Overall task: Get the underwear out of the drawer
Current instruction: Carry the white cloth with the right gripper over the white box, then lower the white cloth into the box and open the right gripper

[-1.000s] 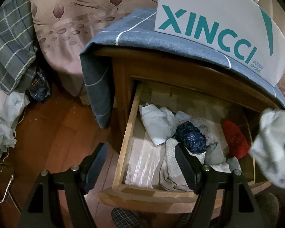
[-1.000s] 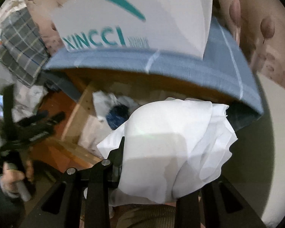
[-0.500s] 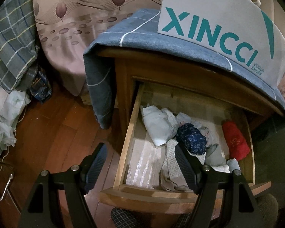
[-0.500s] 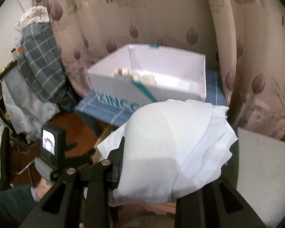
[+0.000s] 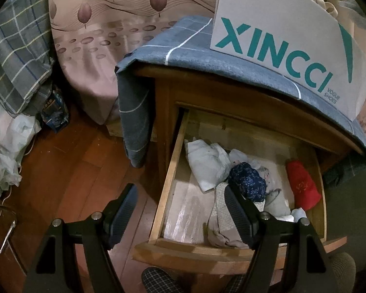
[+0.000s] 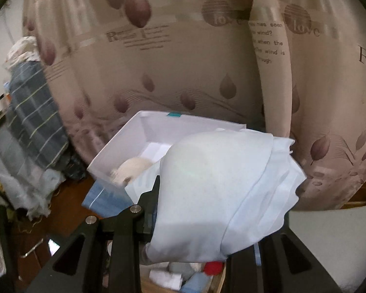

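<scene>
A: Well, the right tool (image 6: 207, 210) is pinching the white underwear (image 6: 222, 195), which is bunched over its fingers and held up in front of the white box (image 6: 139, 146). The box stands on the blue-cloth-covered surface (image 5: 231, 58) of the nightstand.

B: And the left tool (image 5: 180, 210)?

A: Spread, holding nothing, hanging over the near left corner of the open drawer (image 5: 168, 190).

B: How should the carry go?

A: I'd keep the pinch firm and bring the bundle over the box's open top before letting go, since loose folds hang down on the right and might catch the near rim. The left tool is best kept out of the way.

B: Anything you can't make out?

A: The cloth hides the right tool's fingertips, so where they bite is unclear. A cream item (image 6: 131, 168) already in the box is blurred. In the drawer, a navy piece (image 5: 246, 180) and a red one (image 5: 302, 188) lie among pale garments I can't identify
</scene>
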Demonstrator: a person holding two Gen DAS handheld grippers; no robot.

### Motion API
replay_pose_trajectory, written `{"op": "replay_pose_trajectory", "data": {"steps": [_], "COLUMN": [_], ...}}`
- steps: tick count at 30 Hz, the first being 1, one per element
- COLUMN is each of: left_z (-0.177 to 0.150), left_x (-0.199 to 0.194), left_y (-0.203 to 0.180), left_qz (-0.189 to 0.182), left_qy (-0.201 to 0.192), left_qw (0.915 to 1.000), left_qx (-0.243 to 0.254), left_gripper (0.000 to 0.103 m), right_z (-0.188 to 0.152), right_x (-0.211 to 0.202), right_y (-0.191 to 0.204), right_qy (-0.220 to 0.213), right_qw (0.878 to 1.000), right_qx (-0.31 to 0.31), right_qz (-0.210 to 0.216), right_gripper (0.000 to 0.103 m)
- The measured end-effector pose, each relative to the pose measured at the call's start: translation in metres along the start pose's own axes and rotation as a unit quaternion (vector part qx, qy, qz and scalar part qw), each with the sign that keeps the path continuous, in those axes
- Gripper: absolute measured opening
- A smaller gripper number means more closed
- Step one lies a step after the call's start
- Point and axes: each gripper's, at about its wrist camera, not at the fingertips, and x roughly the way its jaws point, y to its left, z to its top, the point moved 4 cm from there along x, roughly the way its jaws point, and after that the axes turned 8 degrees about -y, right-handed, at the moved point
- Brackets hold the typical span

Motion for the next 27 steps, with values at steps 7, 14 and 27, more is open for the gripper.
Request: {"op": "replay_pose_trajectory", "data": {"steps": [7,14,27], "left_z": [-0.001,0.0,0.0], "left_x": [-0.001,0.0,0.0], "left_y": [-0.002,-0.001,0.0], "left_qz": [0.001,-0.004,-0.004], "left_qy": [-0.005,-0.004,-0.007], "left_qw": [0.9999,1.0,0.9999], "left_qx": [0.009,0.004,0.007], "left_gripper": [0.076,0.076,0.076], "right_z": [0.014,0.018,-0.023], "right_x": [0.063,0.101,0.165], "right_y": [-0.002,0.017,-0.007], "right_qy": [0.023,0.03,0.118], "right_qw": [1.0,0.999,0.992], "right_qx": [0.001,-0.018,0.007], "right_qz": [-0.011,0.003,-0.042], "right_gripper": [0.027,0.027,0.033]}}
